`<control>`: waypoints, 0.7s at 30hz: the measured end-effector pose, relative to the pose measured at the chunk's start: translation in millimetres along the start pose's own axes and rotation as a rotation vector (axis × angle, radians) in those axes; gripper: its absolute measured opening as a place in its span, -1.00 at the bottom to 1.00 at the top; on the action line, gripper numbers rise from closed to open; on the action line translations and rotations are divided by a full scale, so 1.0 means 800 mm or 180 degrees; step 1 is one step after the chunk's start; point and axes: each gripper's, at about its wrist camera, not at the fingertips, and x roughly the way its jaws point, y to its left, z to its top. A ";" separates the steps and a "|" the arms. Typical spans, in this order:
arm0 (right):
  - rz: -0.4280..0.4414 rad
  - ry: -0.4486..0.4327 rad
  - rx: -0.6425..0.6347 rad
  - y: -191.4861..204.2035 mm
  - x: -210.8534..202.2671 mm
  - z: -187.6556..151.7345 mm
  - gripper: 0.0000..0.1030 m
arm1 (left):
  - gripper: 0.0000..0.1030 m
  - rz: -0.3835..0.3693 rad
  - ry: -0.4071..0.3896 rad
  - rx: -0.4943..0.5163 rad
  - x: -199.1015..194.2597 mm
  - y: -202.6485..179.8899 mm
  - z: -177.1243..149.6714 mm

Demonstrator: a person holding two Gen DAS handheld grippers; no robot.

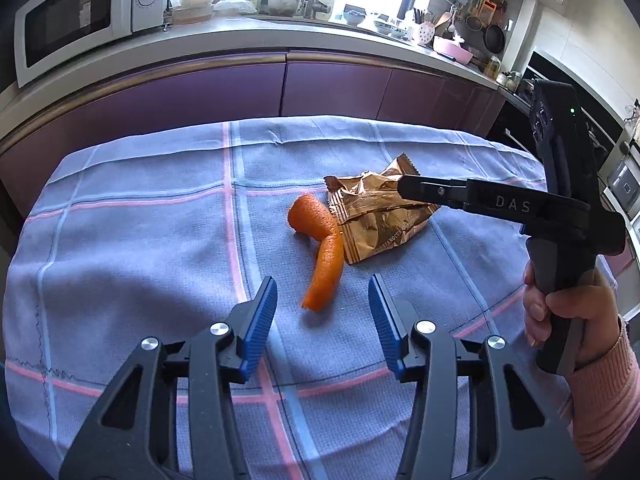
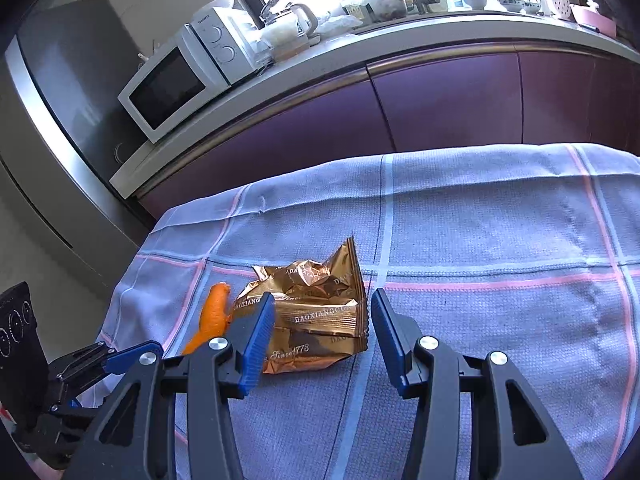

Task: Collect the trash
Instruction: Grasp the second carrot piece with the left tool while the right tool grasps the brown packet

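An orange peel point(image 1: 320, 248) lies on the blue checked tablecloth point(image 1: 140, 248), touching a crumpled gold snack wrapper point(image 1: 380, 216). My left gripper point(image 1: 323, 294) is open and empty, with the near end of the peel between its blue fingertips. In the right wrist view, my right gripper point(image 2: 323, 314) is open and empty, just in front of the wrapper point(image 2: 316, 312), which sits between its fingertips. The peel point(image 2: 214, 316) lies left of the wrapper there. The right gripper point(image 1: 404, 188) reaches over the wrapper in the left wrist view.
The cloth-covered table ends at purple kitchen cabinets point(image 1: 320, 84) behind. A white microwave point(image 1: 80, 12) and cluttered counter stand above them. A grey fridge point(image 2: 60, 120) is to the left. The left gripper point(image 2: 120, 356) shows at the table's left edge.
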 end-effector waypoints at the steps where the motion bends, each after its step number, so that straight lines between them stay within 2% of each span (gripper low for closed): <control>1: 0.0022 0.0010 0.0015 -0.002 0.001 -0.001 -0.08 | -0.18 0.0005 0.0014 0.0014 0.004 -0.001 0.002; 5: 0.0085 0.0054 0.0045 -0.001 0.004 -0.005 -0.20 | -0.39 -0.0010 0.0099 0.0035 0.021 -0.005 0.009; 7: 0.0091 0.0058 0.0031 0.000 0.004 -0.006 -0.35 | -0.49 -0.0003 0.0127 0.0052 0.027 -0.006 0.012; 8: 0.0101 0.0057 0.0031 0.001 0.003 -0.006 -0.50 | -0.55 -0.0002 0.0140 0.0054 0.031 -0.008 0.011; 9: 0.0114 0.0055 0.0034 0.002 0.002 -0.007 -0.57 | -0.68 -0.0009 0.0158 0.0050 0.033 -0.008 0.011; 15: 0.0161 -0.0006 0.0005 0.005 -0.011 -0.013 -0.80 | -0.73 0.0002 0.0104 0.0073 0.029 -0.004 0.004; 21: 0.0261 -0.0116 -0.0010 0.015 -0.028 -0.020 -0.85 | -0.73 0.0063 -0.0001 0.0093 0.003 0.006 -0.010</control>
